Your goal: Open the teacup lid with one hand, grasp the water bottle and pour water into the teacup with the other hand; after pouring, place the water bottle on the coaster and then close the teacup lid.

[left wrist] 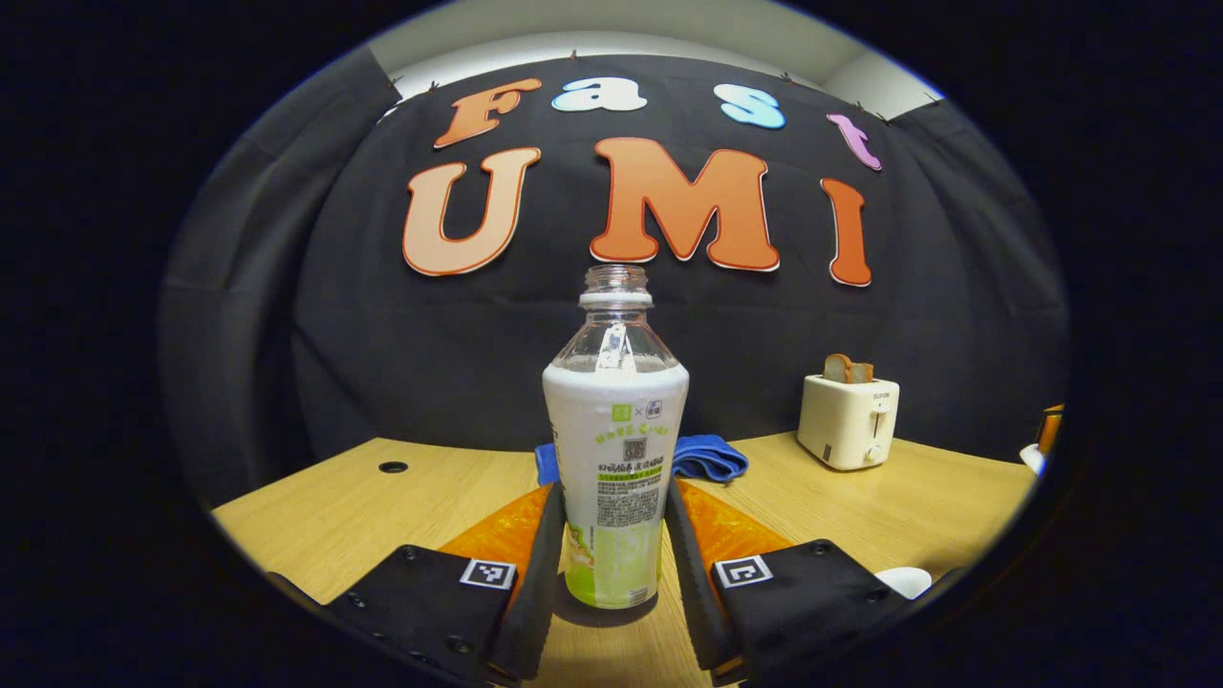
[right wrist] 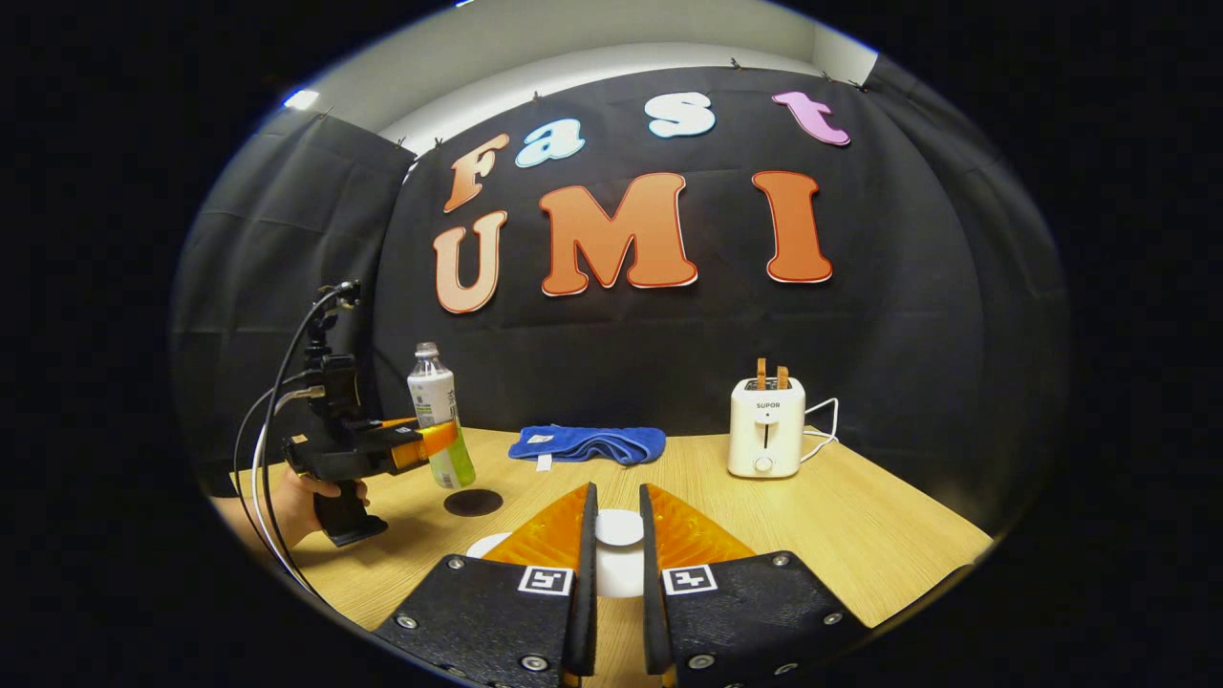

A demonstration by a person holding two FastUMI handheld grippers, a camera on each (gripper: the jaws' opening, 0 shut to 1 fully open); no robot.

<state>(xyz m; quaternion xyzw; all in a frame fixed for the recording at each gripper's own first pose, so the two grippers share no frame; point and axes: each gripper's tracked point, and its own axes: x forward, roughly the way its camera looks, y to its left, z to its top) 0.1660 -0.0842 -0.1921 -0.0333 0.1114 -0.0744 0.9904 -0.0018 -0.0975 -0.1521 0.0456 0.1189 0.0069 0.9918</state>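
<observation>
An uncapped plastic water bottle (left wrist: pixel 616 449) with a white and green label stands upright between the fingers of my left gripper (left wrist: pixel 613 497), which is shut on its lower half. In the right gripper view the bottle (right wrist: pixel 435 411) leans slightly in the left gripper (right wrist: pixel 420 441), held by a hand, just behind a dark round coaster (right wrist: pixel 473 502). My right gripper (right wrist: pixel 616 492) is shut on the white teacup lid (right wrist: pixel 619 527). The white teacup (right wrist: pixel 619 571) sits below it and a white saucer edge (right wrist: pixel 489 545) shows to the left. Whether the lid is lifted off I cannot tell.
A cream toaster (right wrist: pixel 764 440) holding bread stands at the back right of the wooden table (right wrist: pixel 860 526), with its cord behind. A folded blue cloth (right wrist: pixel 588 444) lies at the back centre. A cable hole (left wrist: pixel 393 467) is in the tabletop's left part.
</observation>
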